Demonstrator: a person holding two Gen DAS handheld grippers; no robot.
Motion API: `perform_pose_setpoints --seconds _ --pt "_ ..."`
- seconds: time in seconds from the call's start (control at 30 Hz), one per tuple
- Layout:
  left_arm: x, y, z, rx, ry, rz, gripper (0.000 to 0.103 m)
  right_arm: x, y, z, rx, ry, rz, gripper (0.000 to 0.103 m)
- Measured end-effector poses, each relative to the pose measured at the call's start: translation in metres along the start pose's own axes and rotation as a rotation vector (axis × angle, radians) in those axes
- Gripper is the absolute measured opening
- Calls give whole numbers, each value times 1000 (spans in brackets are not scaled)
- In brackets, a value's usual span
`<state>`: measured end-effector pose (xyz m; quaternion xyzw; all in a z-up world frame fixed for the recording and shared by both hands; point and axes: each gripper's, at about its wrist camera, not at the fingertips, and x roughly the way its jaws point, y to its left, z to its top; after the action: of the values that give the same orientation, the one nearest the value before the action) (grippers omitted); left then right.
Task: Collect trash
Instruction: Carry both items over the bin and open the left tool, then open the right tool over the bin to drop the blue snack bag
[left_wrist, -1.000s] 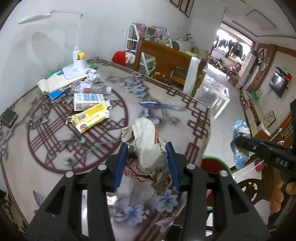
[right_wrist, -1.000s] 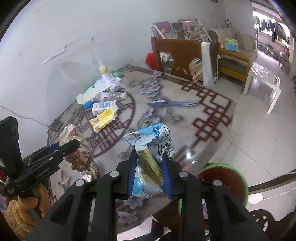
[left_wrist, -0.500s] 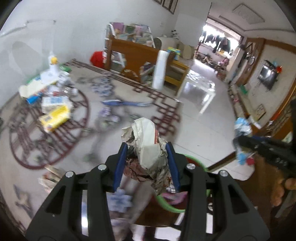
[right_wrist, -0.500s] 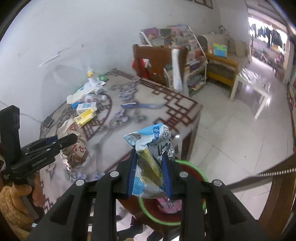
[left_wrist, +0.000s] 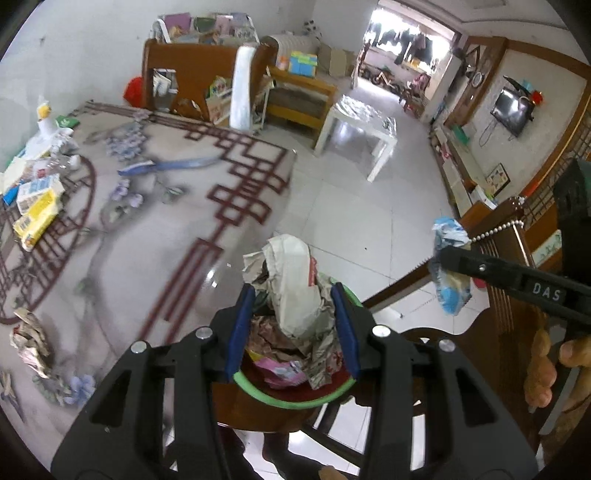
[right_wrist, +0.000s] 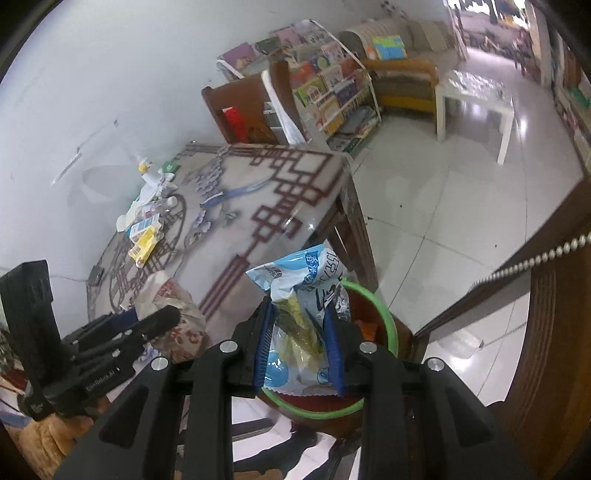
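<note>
My left gripper (left_wrist: 293, 325) is shut on a crumpled paper bag (left_wrist: 291, 291) and holds it over a red bin with a green rim (left_wrist: 258, 387) that stands beside the table corner. My right gripper (right_wrist: 301, 347) is shut on a light blue snack bag (right_wrist: 303, 291) above the same bin (right_wrist: 388, 314). The right gripper and its blue bag (left_wrist: 450, 266) show at the right of the left wrist view. The left gripper with the paper bag (right_wrist: 173, 306) shows at the left of the right wrist view. Some pink trash (left_wrist: 277, 369) lies in the bin.
A patterned table (left_wrist: 147, 221) holds a crumpled paper ball (left_wrist: 29, 343), yellow and white boxes (left_wrist: 37, 206), a bottle and a lamp base at the far left. A wooden chair (left_wrist: 517, 332) stands at the right. A white side table (left_wrist: 358, 125) stands on the tiled floor.
Both grippers have swung away from over the table to the table's corner and now hold their trash above the bin. Both stay shut on their bags.
</note>
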<state>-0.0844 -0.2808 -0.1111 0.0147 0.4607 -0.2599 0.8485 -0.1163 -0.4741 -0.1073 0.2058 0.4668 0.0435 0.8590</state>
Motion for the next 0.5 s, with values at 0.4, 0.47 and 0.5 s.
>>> perform_pose_setpoints --seconds 0.4,0.47,0.5 --pt "4 -23 -1 17 -4 -7 86 -1 -16 3 66 -3 39 28" --pt "0 -20 0 8 -16 3 87 -1 -16 3 64 1 35 28" --pt "-4 -17 0 -2 -28 11 87 2 -15 3 62 3 33 28"
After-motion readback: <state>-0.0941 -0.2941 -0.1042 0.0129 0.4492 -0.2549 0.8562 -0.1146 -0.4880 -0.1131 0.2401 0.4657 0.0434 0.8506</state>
